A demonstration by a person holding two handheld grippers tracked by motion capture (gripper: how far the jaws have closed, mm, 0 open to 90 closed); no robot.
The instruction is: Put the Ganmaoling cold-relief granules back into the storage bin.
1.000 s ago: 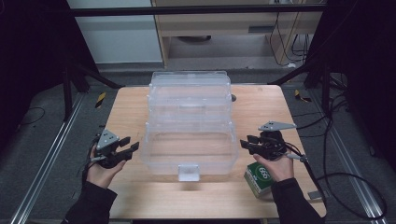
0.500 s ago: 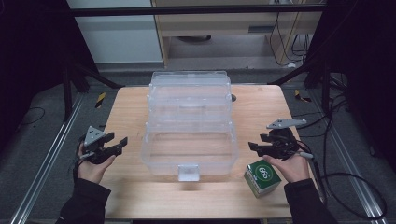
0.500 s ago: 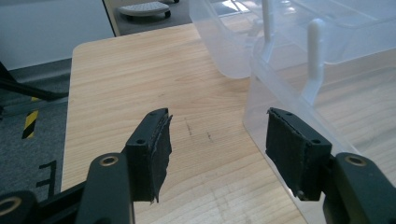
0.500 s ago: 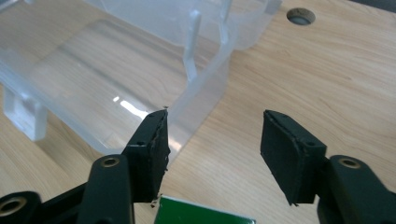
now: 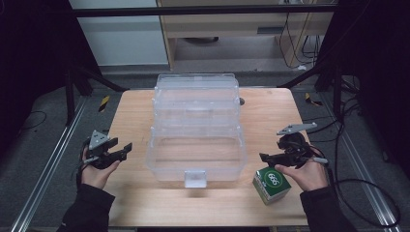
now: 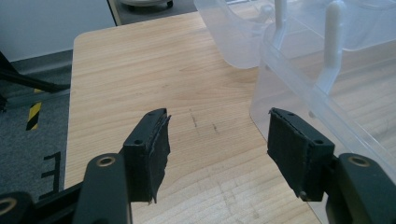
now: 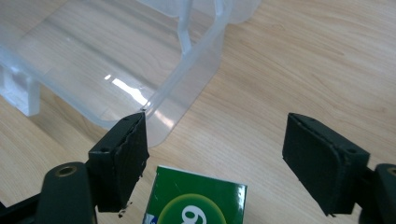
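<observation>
In your right gripper view, the bottom edge is cutting off the small green carton with the white printed circle (image 7: 196, 201) lying just below your right gripper (image 7: 215, 158), so its print is staying unreadable. Beyond your left gripper (image 6: 217, 154), the clear plastic tiered storage box (image 6: 327, 70) is running off the top and right edges, its far trays blurring.

Clear glossy plastic storage box (image 5: 196, 126) with smooth walls, counter (image 5: 135, 111) of pale matt wood grain, green box (image 5: 271, 184) of glossy printed cardboard, left hand-held gripper (image 6: 217, 144) pads matt black, rough-edged rubber.
</observation>
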